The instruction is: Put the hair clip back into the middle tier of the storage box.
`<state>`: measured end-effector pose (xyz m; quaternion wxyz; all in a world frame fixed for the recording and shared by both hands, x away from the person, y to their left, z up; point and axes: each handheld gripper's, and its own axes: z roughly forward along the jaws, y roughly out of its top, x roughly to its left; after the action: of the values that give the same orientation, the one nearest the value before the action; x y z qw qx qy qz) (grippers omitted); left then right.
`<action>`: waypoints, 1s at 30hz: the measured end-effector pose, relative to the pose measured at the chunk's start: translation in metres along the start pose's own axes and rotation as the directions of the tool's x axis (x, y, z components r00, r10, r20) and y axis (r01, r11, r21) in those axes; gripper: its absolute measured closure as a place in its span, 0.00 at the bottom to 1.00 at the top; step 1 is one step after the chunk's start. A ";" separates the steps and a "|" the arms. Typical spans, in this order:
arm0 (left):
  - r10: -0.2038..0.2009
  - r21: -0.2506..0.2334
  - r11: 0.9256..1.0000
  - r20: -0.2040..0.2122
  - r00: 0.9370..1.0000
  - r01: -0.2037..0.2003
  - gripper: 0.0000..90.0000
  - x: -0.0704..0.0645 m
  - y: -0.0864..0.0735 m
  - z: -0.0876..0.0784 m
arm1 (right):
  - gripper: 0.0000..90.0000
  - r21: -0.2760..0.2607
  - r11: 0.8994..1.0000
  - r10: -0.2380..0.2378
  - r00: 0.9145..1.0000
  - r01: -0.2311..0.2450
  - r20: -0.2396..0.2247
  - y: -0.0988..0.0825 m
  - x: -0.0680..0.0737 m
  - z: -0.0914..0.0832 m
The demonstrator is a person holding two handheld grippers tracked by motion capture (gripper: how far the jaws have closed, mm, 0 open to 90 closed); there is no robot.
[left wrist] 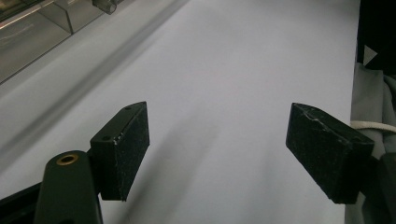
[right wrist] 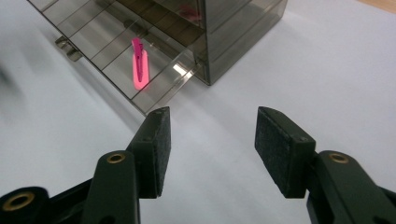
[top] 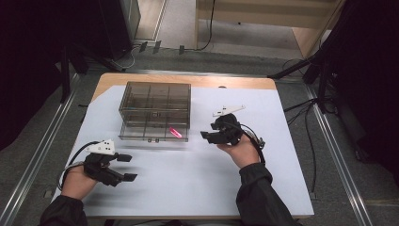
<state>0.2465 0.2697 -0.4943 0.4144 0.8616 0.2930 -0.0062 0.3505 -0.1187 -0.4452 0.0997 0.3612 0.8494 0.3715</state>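
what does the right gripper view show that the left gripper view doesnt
The right gripper view alone shows the pink clip lying in a pulled-out drawer of the smoky clear drawer box, with the right gripper open and nothing between its jaws. The left gripper view alone shows the left gripper spread wide over bare sheet. Both show the box and the white sheet.

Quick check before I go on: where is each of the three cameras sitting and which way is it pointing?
High view: above the person's side, looking forward and down on the table; both forearms, left gripper and right gripper show.
Left gripper view: on the left gripper, looking over the white sheet between open jaws.
Right gripper view: on the right gripper, facing the clear box with the pink clip.
Shared: the box and clip also appear from above.
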 end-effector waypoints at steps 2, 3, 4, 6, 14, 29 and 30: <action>0.000 0.000 1.000 0.000 1.000 0.000 0.25 0.000 0.000 0.000 | 0.51 -0.002 1.000 -0.004 1.000 0.004 0.008 -0.002 -0.002 -0.001; 0.000 0.001 1.000 0.000 1.000 0.000 0.25 0.000 0.000 0.000 | 0.50 -0.004 1.000 -0.007 1.000 0.007 0.013 -0.004 -0.003 -0.001; 0.001 0.002 1.000 -0.001 1.000 -0.001 0.25 0.000 0.000 0.000 | 0.50 -0.004 1.000 -0.007 1.000 0.007 0.013 -0.004 -0.003 -0.001; 0.001 0.003 1.000 -0.002 1.000 -0.001 0.25 0.000 0.000 0.000 | 0.50 -0.003 1.000 -0.011 1.000 0.011 0.016 -0.006 -0.005 -0.001; -0.001 0.008 1.000 -0.003 1.000 0.001 0.25 0.000 0.000 0.001 | 0.49 -0.004 1.000 -0.004 1.000 0.004 0.014 -0.012 -0.018 -0.001; -0.007 0.022 1.000 -0.001 1.000 0.007 0.25 0.000 -0.001 0.002 | 0.49 0.014 1.000 -0.002 1.000 0.002 0.018 -0.020 -0.020 -0.001; -0.008 0.022 1.000 -0.003 1.000 0.008 0.25 0.000 0.000 0.003 | 0.49 0.014 1.000 -0.002 1.000 0.002 0.018 -0.020 -0.020 -0.001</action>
<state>0.2472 0.2682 -0.4964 0.4044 0.8649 0.2970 -0.0101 0.3539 -0.1423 -0.4604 0.1051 0.3644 0.8514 0.3623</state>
